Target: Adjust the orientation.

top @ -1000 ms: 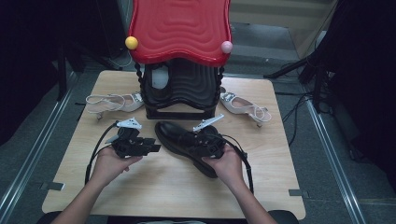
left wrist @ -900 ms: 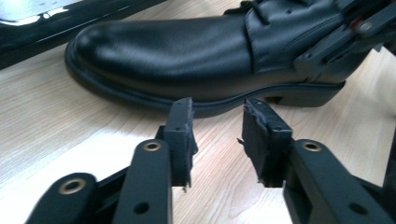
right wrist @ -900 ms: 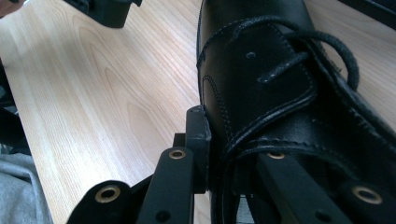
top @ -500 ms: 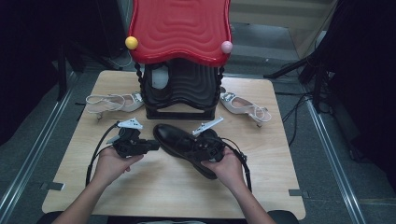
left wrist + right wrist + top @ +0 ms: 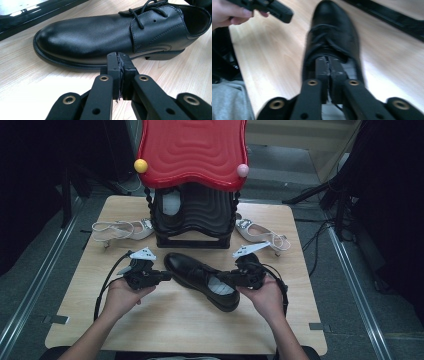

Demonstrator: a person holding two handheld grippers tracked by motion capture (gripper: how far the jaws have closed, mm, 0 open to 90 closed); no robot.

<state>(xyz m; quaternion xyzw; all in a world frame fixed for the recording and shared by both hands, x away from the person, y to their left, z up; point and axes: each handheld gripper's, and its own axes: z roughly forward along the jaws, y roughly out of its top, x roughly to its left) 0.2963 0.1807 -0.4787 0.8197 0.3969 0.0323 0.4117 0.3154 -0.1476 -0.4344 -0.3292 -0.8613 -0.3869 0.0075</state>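
Black lace-up dress shoe (image 5: pixel 202 280) lies on the wooden table (image 5: pixel 165 330), roughly centre, toe pointing far-left toward the black shoe rack (image 5: pixel 194 215) with the red wavy top (image 5: pixel 192 150), heel near-right.

Left gripper (image 5: pixel 166 276) is level, just beside the toe cap. In the left gripper view its jaws have just been closing and now meet pad to pad with nothing between them (image 5: pixel 120 65); the shoe's welt sits just past the tips, touching or not I cannot tell.

Right gripper (image 5: pixel 221 279) is at the shoe's opening near the heel. In the right gripper view (image 5: pixel 328 65) the jaws have just been closing and are pressed together; picture is blurred, so whether any collar edge is pinched is unclear, but it looks like nothing is caught.

White strappy sandals lie left (image 5: pixel 120 229) and right (image 5: pixel 260 234) of the rack, well apart from the shoe.

Risks, as a judgement: closed tips can only push, so a nudge at the toe may spin the shoe on the smooth tabletop. The glossy leather could let the tips skid off. A push toward the far side could ram the toe into the rack base, or swing the heel toward the right sandal.
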